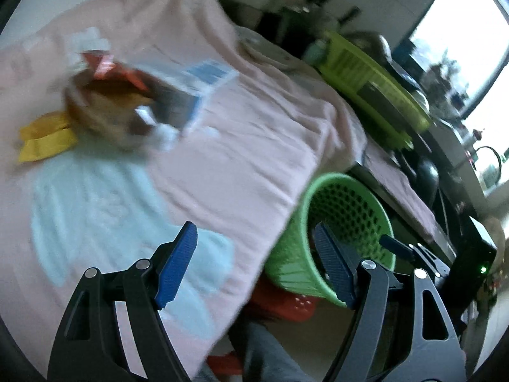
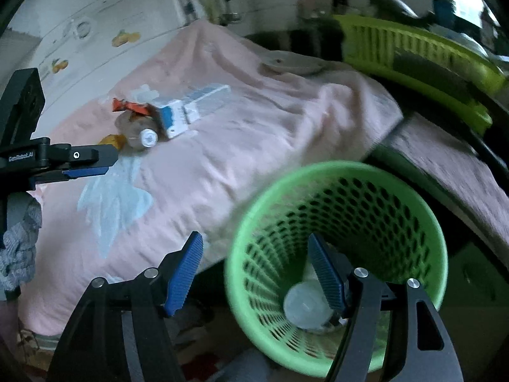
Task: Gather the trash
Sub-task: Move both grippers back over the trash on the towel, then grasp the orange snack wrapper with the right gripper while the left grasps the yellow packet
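In the left wrist view, we see the left gripper (image 1: 256, 262) at the bottom of the frame, tilted downward over the near edge of the bed (image 1: 254, 146), its blue pads spread wide with nothing between them. One pad lies over the pink bed cover, the other over the rim of the green mesh bin (image 1: 356, 191), which stands at lower right just beside the bed's edge. The trash sits in a blurred heap at upper left on the cover: a clear plastic bottle (image 1: 121, 117), an orange-red wrapper (image 1: 109, 67) on top of it, a yellow wrapper (image 1: 44, 140) to its left, and a blue-and-white carton (image 1: 203, 79) to its right. A lime-green crate (image 1: 375, 79) lies at upper right beyond the bed.

In the right wrist view, we see the right gripper (image 2: 256, 275) at the bottom, angled down, its jaws apart and holding nothing. Its left pad is over the bed's edge, its right pad over the mouth of the bin (image 2: 318, 184), which fills the lower right. Inside the bin lies a pale crumpled plastic piece (image 2: 302, 305). The left gripper (image 2: 86, 162) reaches in from the left edge, side-on, above the cover. The heap lies at upper left: the bottle (image 2: 140, 133) with its white cap toward us, the orange-red wrapper (image 2: 127, 106), the carton (image 2: 197, 105), and a bit of the yellow wrapper (image 2: 113, 140) beside the left gripper's tip.
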{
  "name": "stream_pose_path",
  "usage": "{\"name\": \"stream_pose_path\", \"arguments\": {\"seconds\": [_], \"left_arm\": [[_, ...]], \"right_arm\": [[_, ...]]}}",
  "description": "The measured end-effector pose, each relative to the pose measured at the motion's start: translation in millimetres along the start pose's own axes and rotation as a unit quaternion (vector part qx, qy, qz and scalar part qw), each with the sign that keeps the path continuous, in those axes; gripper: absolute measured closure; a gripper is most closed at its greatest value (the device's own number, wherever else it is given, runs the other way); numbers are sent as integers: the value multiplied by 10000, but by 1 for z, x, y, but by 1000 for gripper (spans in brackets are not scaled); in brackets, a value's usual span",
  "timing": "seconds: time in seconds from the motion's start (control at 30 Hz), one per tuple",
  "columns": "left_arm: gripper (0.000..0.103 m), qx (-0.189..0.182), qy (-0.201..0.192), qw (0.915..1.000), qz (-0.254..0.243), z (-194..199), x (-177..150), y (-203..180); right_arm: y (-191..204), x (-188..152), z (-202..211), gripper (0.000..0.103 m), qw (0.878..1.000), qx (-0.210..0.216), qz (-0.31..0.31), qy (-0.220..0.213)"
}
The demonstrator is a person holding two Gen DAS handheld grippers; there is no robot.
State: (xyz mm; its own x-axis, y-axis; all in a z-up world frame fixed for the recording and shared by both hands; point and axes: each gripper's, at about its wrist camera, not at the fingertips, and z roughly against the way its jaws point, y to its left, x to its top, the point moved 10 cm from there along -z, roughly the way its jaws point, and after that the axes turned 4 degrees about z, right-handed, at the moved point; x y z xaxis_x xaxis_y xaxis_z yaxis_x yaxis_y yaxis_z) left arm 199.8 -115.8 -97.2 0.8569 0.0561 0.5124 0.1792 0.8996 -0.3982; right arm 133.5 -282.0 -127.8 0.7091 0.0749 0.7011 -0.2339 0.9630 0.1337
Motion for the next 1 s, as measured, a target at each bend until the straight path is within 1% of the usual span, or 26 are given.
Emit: {"name": "stream_pose_path", "arguments": {"seconds": [0.13, 0.3, 0.5, 0.73, 1.0], "left_arm": [[28, 219, -145, 9994, 231, 17, 7, 40], [28, 457, -284, 9963, 665, 36, 12, 92], [28, 636, -434, 9919, 1009, 54, 18, 138], [28, 758, -481, 9881, 1246, 62, 25, 172], [28, 844, -516, 9846, 1439, 65, 35, 202]], "right_arm": [[26, 20, -9, 37, 9996, 143, 244, -13], [66, 48, -22, 37, 9974, 322, 644, -32], [114, 82, -40, 37, 9928, 513, 1078, -65], [166, 121, -65, 37, 9856, 714, 1526, -114], [207, 155, -96, 39, 9792, 796, 1859, -138]]}}
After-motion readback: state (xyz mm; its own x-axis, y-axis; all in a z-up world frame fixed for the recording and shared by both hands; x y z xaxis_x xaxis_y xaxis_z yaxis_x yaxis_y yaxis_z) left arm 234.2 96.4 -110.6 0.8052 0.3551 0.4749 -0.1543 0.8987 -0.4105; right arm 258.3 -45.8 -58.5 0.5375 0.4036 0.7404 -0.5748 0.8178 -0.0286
